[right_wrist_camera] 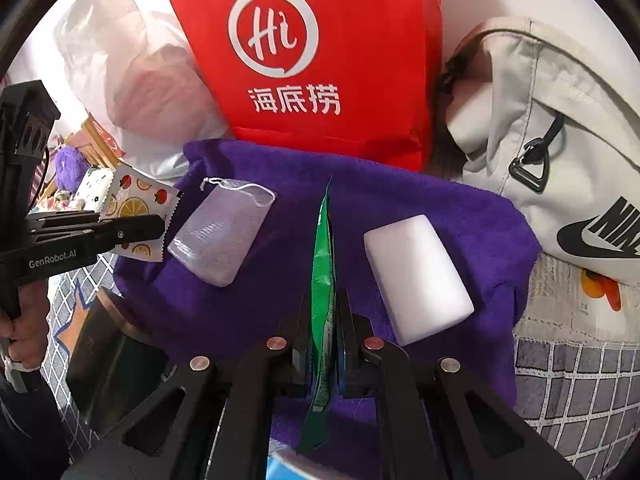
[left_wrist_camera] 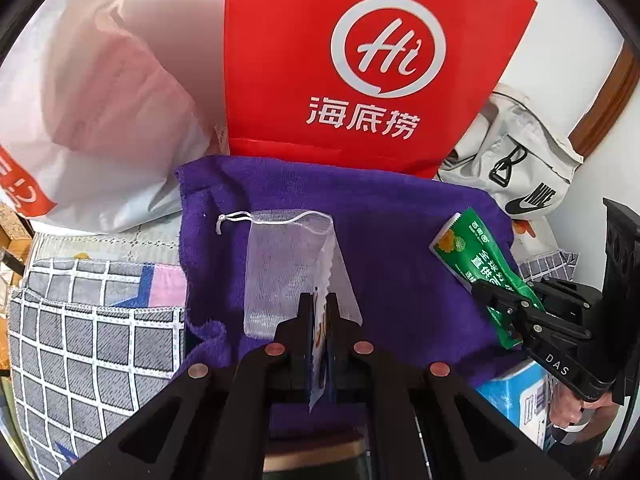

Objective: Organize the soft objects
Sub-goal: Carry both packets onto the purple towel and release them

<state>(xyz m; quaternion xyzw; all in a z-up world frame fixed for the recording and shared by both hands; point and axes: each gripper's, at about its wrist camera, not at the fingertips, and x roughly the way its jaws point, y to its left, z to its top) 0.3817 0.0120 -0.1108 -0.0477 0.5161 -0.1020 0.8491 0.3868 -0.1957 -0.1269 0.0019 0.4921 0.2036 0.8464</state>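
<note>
A purple towel (left_wrist_camera: 400,240) (right_wrist_camera: 400,192) lies spread in front of a red bag. On it rest a clear mesh drawstring pouch (left_wrist_camera: 280,264) (right_wrist_camera: 224,232) and a white rectangular block (right_wrist_camera: 418,276). My left gripper (left_wrist_camera: 319,308) (right_wrist_camera: 162,226) is shut on a white packet printed with fruit (right_wrist_camera: 134,200), seen edge-on (left_wrist_camera: 320,340) between its jaws in the left wrist view. My right gripper (right_wrist_camera: 325,304) (left_wrist_camera: 486,296) is shut on a green packet (right_wrist_camera: 323,280) (left_wrist_camera: 480,256), held above the towel.
A red non-woven bag with a white logo (left_wrist_camera: 360,60) (right_wrist_camera: 312,48) stands behind the towel. White plastic bags (left_wrist_camera: 100,120) lie at the left, a grey-white sling bag (right_wrist_camera: 560,140) at the right. A checked cloth (left_wrist_camera: 80,340) covers the surface. A blue box (left_wrist_camera: 516,396) lies near the front.
</note>
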